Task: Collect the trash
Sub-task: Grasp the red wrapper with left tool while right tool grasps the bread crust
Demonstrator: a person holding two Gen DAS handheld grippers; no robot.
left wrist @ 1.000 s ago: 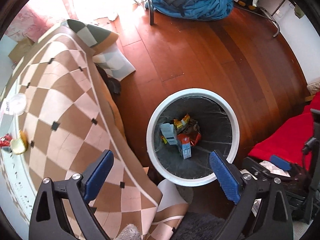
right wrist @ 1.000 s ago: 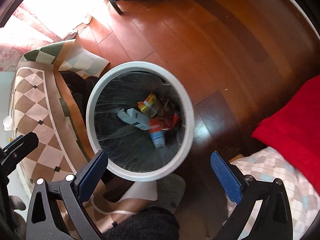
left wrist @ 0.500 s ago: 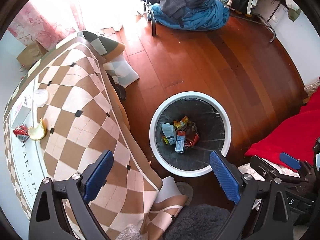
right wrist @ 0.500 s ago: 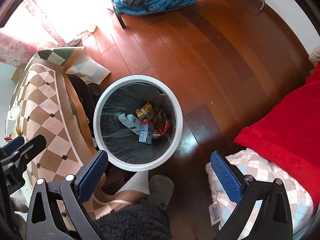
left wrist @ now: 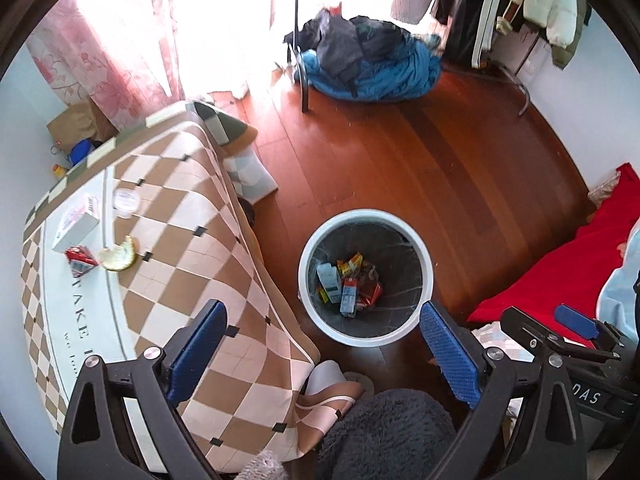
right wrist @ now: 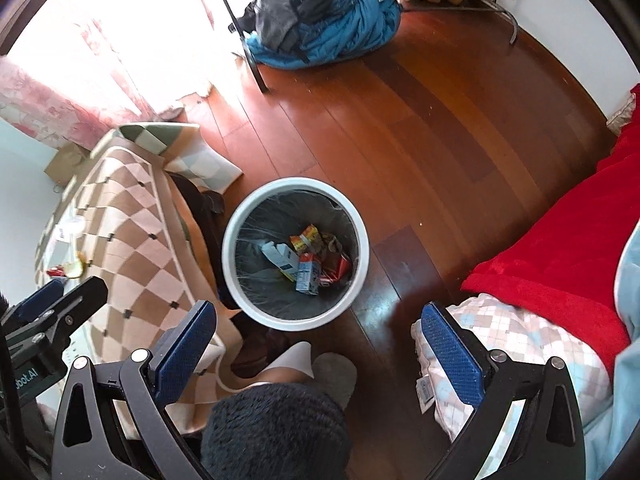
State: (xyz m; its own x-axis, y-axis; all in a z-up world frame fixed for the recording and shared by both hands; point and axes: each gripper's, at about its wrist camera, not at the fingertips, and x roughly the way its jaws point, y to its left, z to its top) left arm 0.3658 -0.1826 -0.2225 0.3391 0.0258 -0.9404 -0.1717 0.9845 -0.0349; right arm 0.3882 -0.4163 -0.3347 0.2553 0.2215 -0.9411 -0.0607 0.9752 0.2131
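My left tongs (left wrist: 324, 344) are released, blue pads spread wide with nothing between them, and my right tongs (right wrist: 316, 344) are the same, released and empty. Both hang above the round white-rimmed wastebasket with a dark liner (left wrist: 424, 256) that stands on the reddish-brown wooden floor (left wrist: 420, 168) just beside the table (left wrist: 180, 220). Inside the wastebasket lies the collected trash: a pale blue and white carton (left wrist: 328, 278), an orange-topped blue drink carton (left wrist: 349, 296), a yellow-orange wrapper (left wrist: 352, 262) and a red crumpled packet (left wrist: 370, 292), all touching in one heap; smaller scraps I cannot count.

On the table's brown and cream diamond-patterned cloth three pieces of trash are left: a white box with pink print (left wrist: 76, 220), a red wrapper (left wrist: 82, 260) and a yellow bitten round snack (left wrist: 118, 256), the last two touching. A clear round lid (left wrist: 126, 200) sits near them. The cloth's white centre shows "AKE" in large letters; the smaller line beneath is unreadable. My right tongs' body reads "DAS" in the left view.

Compared with a second ago, both tongs have risen: the wastebasket looks smaller and more of the table shows.
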